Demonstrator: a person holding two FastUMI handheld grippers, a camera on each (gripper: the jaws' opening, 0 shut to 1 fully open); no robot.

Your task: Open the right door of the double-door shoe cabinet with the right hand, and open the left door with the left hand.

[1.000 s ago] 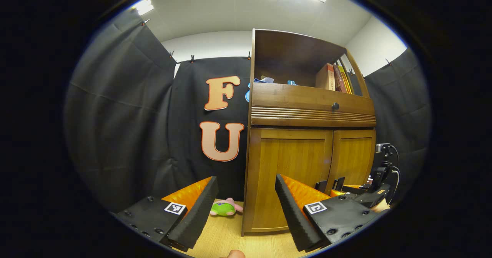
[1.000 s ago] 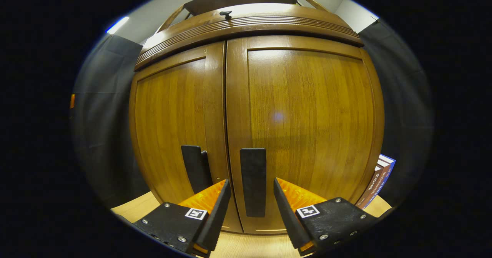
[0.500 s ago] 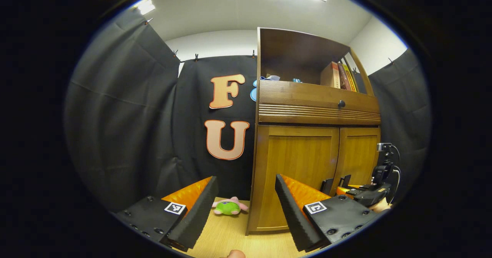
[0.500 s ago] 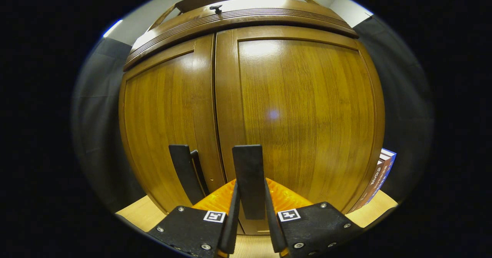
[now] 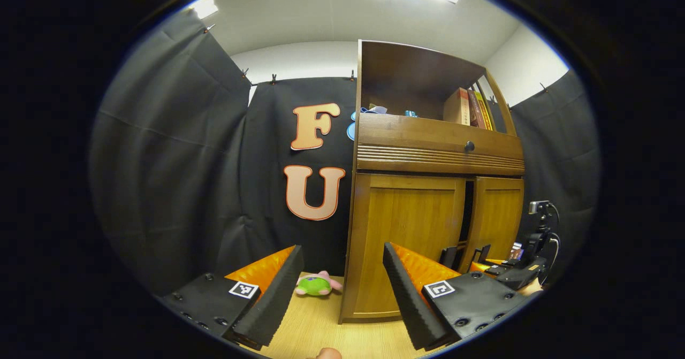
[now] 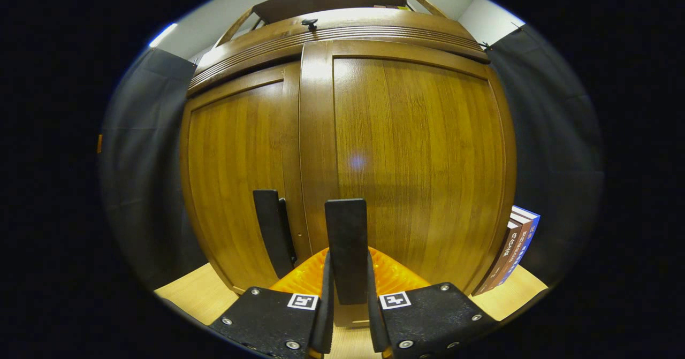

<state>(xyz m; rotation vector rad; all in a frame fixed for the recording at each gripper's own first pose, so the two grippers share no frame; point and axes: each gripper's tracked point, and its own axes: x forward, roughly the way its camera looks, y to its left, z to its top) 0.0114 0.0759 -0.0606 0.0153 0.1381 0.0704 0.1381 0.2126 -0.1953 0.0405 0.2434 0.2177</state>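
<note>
The wooden shoe cabinet (image 5: 428, 150) stands on a pale wood floor. In the right gripper view my right gripper (image 6: 347, 260) is shut on the dark upright handle (image 6: 347, 230) of the right door (image 6: 423, 155). The left door (image 6: 235, 177) with its own dark handle (image 6: 270, 225) is just to the left. In the left gripper view the right door (image 5: 499, 214) stands slightly ajar, with a dark gap (image 5: 469, 209) beside the left door (image 5: 406, 241). My left gripper (image 5: 342, 254) is open, well short of the cabinet and holding nothing. The right gripper (image 5: 505, 270) shows low at the far right.
A drawer with a small knob (image 5: 469, 146) sits above the doors, and books (image 5: 471, 107) stand on the open shelf. A green and pink plush toy (image 5: 316, 284) lies on the floor left of the cabinet. Books (image 6: 514, 249) lean by its right side.
My right gripper closed onto the right door's handle, and the door has swung out a little, opening a dark gap between the doors. The left gripper stayed open and hardly moved.
</note>
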